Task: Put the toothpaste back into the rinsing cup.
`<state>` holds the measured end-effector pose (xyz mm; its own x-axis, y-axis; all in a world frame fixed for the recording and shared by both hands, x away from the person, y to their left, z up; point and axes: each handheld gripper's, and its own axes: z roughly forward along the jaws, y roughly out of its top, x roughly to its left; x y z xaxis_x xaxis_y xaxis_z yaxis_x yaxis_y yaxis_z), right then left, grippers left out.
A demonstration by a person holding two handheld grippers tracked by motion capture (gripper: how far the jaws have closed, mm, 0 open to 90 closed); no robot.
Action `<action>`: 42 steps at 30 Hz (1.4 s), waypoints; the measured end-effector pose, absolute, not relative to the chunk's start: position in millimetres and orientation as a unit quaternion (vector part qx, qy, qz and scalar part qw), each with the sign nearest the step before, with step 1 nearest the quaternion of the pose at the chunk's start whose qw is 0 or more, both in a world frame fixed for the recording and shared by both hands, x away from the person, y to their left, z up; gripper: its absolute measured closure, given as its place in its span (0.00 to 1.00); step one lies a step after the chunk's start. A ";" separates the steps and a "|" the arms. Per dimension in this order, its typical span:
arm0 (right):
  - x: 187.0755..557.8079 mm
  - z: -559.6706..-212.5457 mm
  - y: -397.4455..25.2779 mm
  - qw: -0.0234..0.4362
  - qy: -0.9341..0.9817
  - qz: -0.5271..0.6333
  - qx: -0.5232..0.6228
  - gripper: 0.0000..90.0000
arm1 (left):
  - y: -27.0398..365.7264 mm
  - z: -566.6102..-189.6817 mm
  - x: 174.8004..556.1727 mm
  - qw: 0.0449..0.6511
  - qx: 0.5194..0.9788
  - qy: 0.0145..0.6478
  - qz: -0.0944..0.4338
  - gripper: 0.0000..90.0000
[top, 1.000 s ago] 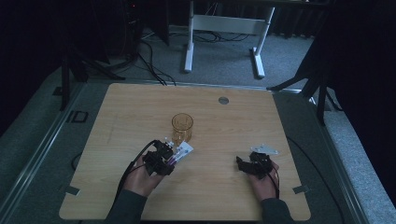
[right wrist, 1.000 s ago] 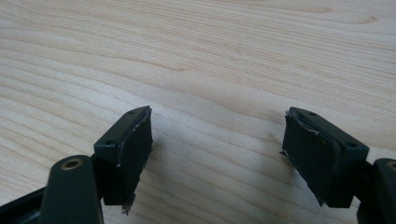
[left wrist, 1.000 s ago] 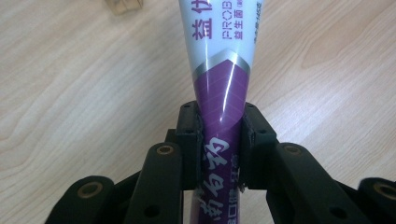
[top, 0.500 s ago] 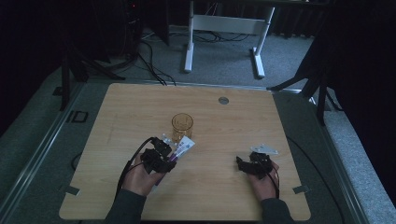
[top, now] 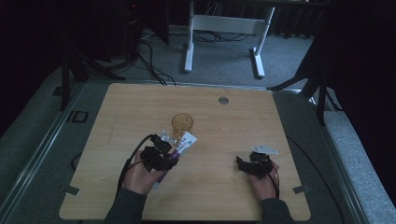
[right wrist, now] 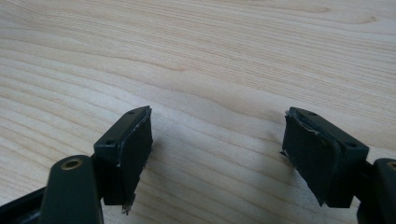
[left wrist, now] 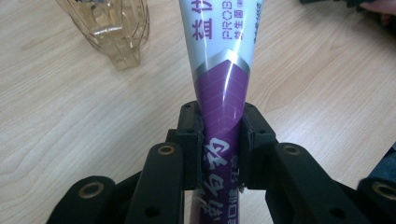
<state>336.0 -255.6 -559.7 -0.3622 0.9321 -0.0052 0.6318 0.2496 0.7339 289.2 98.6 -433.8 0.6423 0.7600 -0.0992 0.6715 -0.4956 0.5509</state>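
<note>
A: What containers are on the table?

B: One amber glass, upright near the middle of the wooden table. In the left gripper view its ribbed wall is clear and I see nothing inside it.

A: And the tube?

B: A white and purple tube is clamped between the jaws of the left gripper, which press on its purple part. Its white end points forward, past the right side of the glass as that camera sees it. From the high view the tube's white end lies just beside the base of the glass; whether they touch, I cannot tell.

A: The other hand?

B: The right gripper has its jaws spread wide with only bare wood between them. It sits near the table's right front, well apart from the glass.

A: The surface and the room?

B: Pale wood grain, with a small round grey disc near the far edge. Beyond, a grey carpeted floor, a white frame stand, dark curtains and black cables.
</note>
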 end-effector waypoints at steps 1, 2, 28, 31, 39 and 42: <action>336.0 -559.7 -255.6 0.228 0.757 0.329 0.517 0.27 | 98.6 -433.8 289.2 0.282 0.861 0.416 0.079 0.82; 336.0 -559.7 -255.7 0.228 0.757 0.329 0.516 0.27 | 99.5 -432.3 289.3 0.287 0.859 0.416 0.079 0.82; 336.0 -559.8 -255.6 0.228 0.757 0.329 0.516 0.27 | 106.2 -417.2 292.2 0.335 0.837 0.419 0.106 0.82; 336.0 -559.8 -255.7 0.228 0.757 0.329 0.516 0.27 | 106.6 -415.4 292.6 0.342 0.836 0.413 0.112 0.82; 336.0 -559.7 -255.6 0.228 0.757 0.329 0.517 0.27 | 106.7 -414.0 294.5 0.355 0.832 0.408 0.120 0.82; 336.0 -559.7 -255.7 0.228 0.757 0.329 0.517 0.27 | 107.3 -413.7 294.7 0.359 0.831 0.407 0.122 0.82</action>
